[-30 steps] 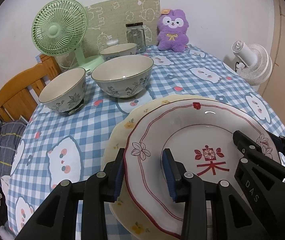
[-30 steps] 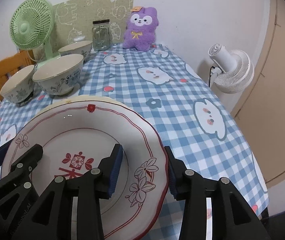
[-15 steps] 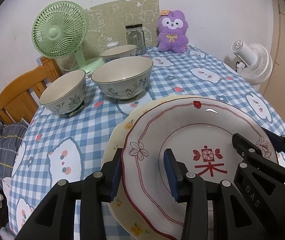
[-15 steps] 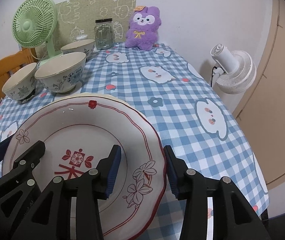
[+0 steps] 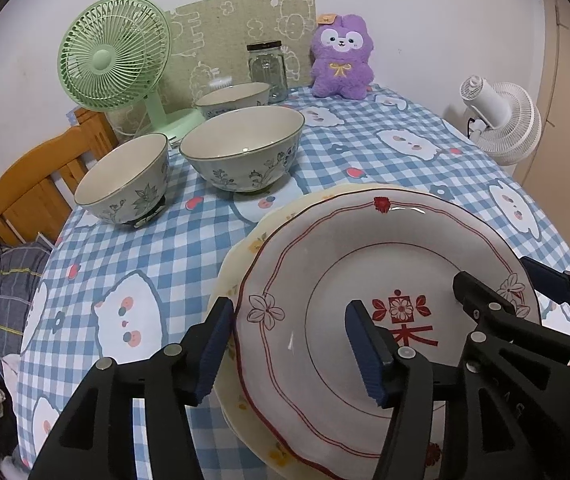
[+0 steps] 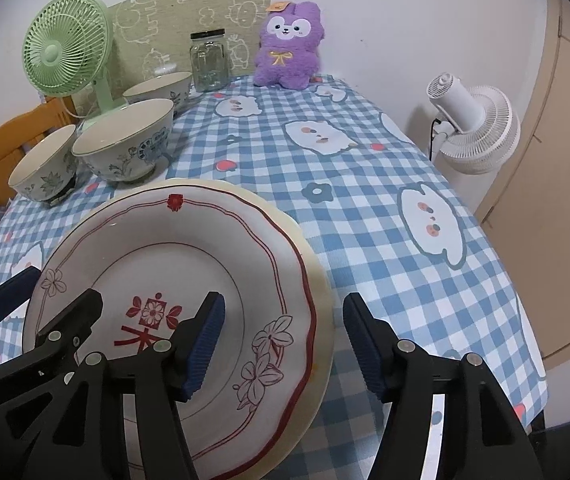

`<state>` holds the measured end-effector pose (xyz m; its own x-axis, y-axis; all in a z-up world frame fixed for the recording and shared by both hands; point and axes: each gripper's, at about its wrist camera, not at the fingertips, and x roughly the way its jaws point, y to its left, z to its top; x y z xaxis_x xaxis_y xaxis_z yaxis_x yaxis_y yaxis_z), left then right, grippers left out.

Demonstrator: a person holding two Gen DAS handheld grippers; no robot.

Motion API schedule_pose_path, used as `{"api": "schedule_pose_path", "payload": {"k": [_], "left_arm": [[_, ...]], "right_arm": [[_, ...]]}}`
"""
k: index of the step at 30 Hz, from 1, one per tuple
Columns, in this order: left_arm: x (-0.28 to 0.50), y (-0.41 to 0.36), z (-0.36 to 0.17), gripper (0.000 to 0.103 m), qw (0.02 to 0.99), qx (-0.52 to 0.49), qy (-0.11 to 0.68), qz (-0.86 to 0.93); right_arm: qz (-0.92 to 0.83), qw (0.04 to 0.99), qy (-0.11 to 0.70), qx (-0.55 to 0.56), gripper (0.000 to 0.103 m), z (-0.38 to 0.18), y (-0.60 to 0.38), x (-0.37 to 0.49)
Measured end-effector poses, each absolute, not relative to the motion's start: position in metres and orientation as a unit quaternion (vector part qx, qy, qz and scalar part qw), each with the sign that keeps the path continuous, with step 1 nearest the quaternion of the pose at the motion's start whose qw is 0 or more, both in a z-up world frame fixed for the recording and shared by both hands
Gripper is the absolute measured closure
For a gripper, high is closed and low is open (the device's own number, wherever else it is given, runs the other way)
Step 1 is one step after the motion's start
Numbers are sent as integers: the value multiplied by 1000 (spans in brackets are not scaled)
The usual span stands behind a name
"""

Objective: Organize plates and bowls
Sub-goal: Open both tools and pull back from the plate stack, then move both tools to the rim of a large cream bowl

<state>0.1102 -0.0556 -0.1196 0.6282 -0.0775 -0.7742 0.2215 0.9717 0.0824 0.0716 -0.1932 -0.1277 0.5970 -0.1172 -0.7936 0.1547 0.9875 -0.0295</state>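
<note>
A white plate with a red rim and a red mark lies on a larger cream plate at the near side of the table. My left gripper is open, its jaws astride the red-rimmed plate's left edge. My right gripper is open, its jaws astride the plates' right edge. Three floral bowls stand at the far left: a small one, a large one and one behind.
A green fan, a glass jar and a purple plush toy stand along the table's back edge by the wall. A wooden chair is at the left. A white fan stands beside the table's right edge.
Both grippers have opened wide off the red-rimmed plate's edges. The plate now rests lower, flat on the cream plate.
</note>
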Motion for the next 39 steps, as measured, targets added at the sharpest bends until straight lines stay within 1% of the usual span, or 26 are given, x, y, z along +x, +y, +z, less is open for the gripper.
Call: {"api": "schedule_pose_path", "payload": {"k": [6, 12, 19, 24, 25, 26, 28, 33, 36, 39], "left_arm": [[110, -50, -114, 33, 895, 73, 431, -93], [111, -41, -98, 27, 889, 59, 443, -104], [104, -29, -74, 16, 904, 63, 414, -89], [105, -19, -60, 15, 906, 64, 411, -74], [106, -18, -57, 15, 904, 64, 415, -74], [107, -16, -54, 15, 902, 62, 420, -78], [107, -14, -48, 15, 901, 66, 420, -81], [107, -4, -30, 15, 912, 67, 398, -71], [105, 3, -18, 8, 922, 78, 374, -65], [106, 11, -10, 7, 926, 71, 366, -64]], "right_arm": [[-79, 898, 432, 21, 38, -115, -195, 69], [-85, 902, 424, 21, 38, -95, -191, 67], [-74, 911, 405, 21, 38, -67, -182, 65], [-53, 918, 393, 21, 37, -48, -169, 66], [-50, 919, 391, 19, 35, -45, -166, 66], [-46, 920, 388, 16, 29, -40, -162, 66], [-45, 925, 377, 15, 23, -32, -157, 64], [-35, 932, 360, 13, 21, -12, -142, 68], [-28, 935, 355, 12, 18, -4, -132, 71], [-19, 938, 347, 11, 17, 5, -120, 75]]}}
